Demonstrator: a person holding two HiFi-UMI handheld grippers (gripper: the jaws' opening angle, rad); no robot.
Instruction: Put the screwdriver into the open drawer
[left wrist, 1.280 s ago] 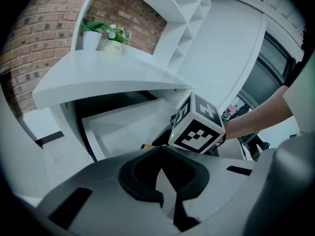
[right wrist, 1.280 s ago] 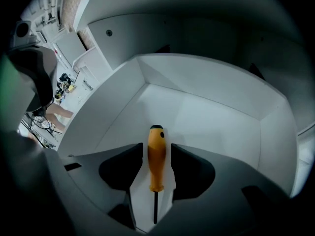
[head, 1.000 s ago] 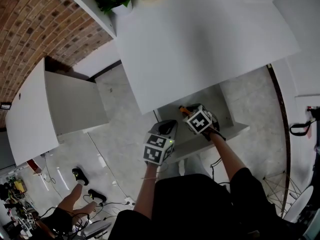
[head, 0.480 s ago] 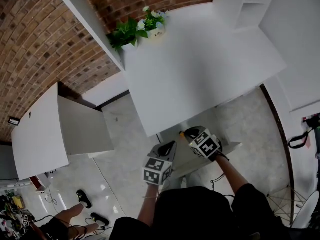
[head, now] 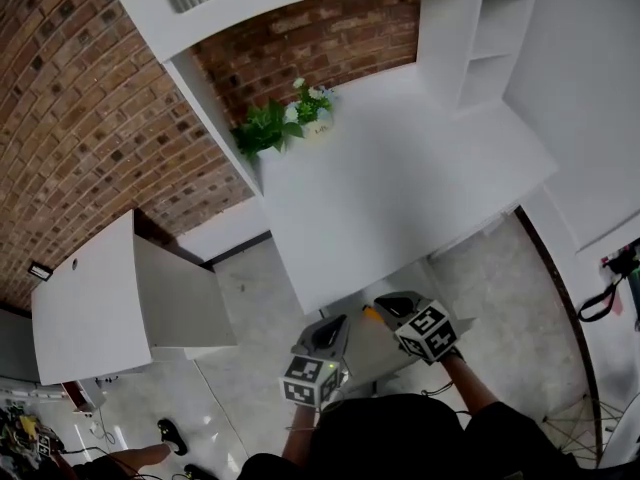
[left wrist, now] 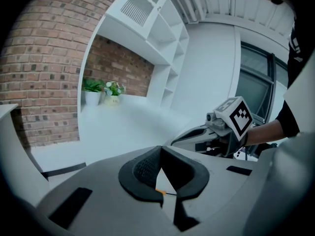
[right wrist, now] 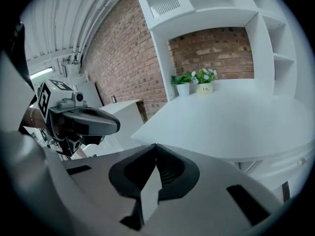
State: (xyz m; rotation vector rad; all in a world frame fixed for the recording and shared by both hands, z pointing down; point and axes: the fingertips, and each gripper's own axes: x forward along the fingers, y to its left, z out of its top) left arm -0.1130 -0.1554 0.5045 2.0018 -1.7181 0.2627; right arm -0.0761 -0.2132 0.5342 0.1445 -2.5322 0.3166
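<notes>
Left tool [left wrist: 158,150] and right tool [right wrist: 155,146] are being held pressed together, empty. Screwdriver [head: 369,314] is being seen lying in the drawer [head: 372,348], lower centre of the head view. It is lying below and between the tools, nearer the right one, with its shaft running rightward in the left gripper view.

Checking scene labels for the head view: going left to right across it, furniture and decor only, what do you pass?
White low cabinet → green leafy plant in a white pot → small pot of white flowers → white open shelf column → black strap-like item at the right edge.
</notes>
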